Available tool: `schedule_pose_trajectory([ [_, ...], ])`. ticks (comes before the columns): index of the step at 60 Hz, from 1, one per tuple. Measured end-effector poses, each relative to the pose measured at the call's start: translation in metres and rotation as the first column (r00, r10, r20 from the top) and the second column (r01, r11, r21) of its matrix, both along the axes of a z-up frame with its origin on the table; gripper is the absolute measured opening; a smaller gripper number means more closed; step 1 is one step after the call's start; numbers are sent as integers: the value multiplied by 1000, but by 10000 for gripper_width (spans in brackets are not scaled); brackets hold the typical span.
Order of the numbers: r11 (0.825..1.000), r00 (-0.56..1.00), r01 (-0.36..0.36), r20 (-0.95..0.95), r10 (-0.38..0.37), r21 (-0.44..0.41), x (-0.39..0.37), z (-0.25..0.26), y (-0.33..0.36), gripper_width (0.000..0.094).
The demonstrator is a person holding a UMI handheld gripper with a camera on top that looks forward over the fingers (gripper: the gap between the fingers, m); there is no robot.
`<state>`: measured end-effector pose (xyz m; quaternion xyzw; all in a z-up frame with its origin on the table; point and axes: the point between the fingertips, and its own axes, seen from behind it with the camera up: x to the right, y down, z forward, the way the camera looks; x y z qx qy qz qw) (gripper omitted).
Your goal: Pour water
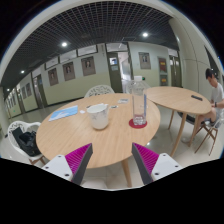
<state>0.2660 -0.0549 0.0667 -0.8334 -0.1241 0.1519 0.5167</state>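
Observation:
A tall clear glass (137, 103) stands on a red coaster (137, 123) on the round wooden table (75, 137), beyond my right finger. A white cup-like vessel (98, 115) stands to its left near the table's middle. My gripper (112, 163) is open and empty, with its magenta pads (78, 158) wide apart, held back from the table's near edge. Nothing is between the fingers.
A blue paper (64, 113) lies on the table's far left. A chair with a dark bag (24, 141) stands at the left. A second round table (180, 99) is at the right with a seated person (214, 88). White chairs (98, 91) stand behind.

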Motion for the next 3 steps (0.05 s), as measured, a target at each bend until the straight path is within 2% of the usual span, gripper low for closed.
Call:
schedule_pose_trajectory([
  [3, 1000, 999, -15, -31, 15, -5, -13, -1, -16, 845],
])
